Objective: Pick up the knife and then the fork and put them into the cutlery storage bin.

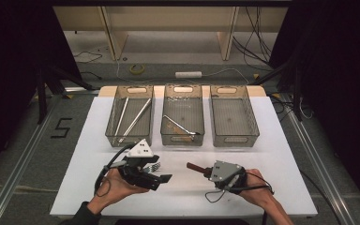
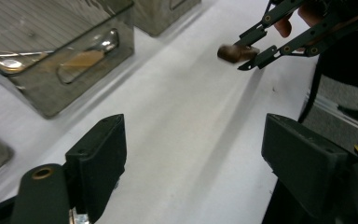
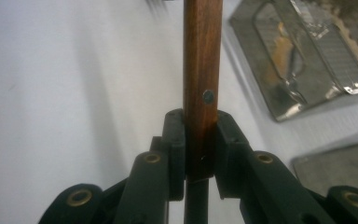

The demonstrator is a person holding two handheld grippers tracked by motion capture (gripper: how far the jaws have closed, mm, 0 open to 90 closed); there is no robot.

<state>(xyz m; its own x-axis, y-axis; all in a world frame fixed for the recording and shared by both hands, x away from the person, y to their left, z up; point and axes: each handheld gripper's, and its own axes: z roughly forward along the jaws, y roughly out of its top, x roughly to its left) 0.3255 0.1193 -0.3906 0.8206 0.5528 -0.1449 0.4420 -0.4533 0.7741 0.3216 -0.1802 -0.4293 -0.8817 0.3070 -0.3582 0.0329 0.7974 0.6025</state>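
Now wooden handle (image 3: 203, 88) clamped in right hand-held gripper (image 3: 200, 140), pointing forward

Wood handle (image 3: 202, 70), smooth; bins (image 1: 182, 115) clear plastic.

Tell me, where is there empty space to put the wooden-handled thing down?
The right bin looks bare inside. The white board is free right of the bins and between the bins and the right gripper. It is crowded in the left bin, the middle bin and around the left gripper.
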